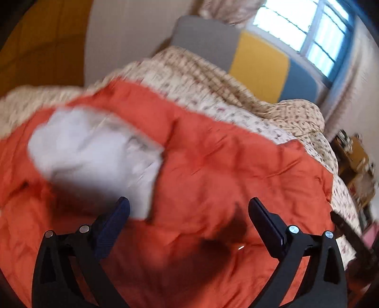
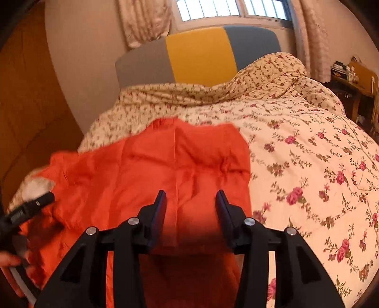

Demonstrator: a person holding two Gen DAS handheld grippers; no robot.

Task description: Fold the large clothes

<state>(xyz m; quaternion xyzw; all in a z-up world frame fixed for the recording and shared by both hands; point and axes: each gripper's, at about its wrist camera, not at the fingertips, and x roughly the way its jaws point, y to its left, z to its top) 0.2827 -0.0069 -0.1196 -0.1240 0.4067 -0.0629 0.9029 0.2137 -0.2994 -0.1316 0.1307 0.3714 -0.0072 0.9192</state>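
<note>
A large orange padded garment (image 1: 213, 170) lies spread on a floral quilt (image 1: 201, 85), with a white patch or lining (image 1: 94, 151) showing at its left; this view is blurred. My left gripper (image 1: 189, 208) hovers open just above the garment, holding nothing. In the right wrist view the same orange garment (image 2: 165, 161) lies over the left part of the quilt (image 2: 308, 154). My right gripper (image 2: 190, 196) stands open over the garment's near end, nothing between its fingers. The left gripper (image 2: 35, 206) and a hand (image 2: 9, 263) show at the far left.
A headboard in grey, yellow and blue (image 2: 199, 54) stands behind the bed under a barred window (image 2: 232, 7). Wooden wardrobe panels (image 2: 28, 106) line the left. A cluttered wooden table (image 2: 353, 78) sits at the right of the bed.
</note>
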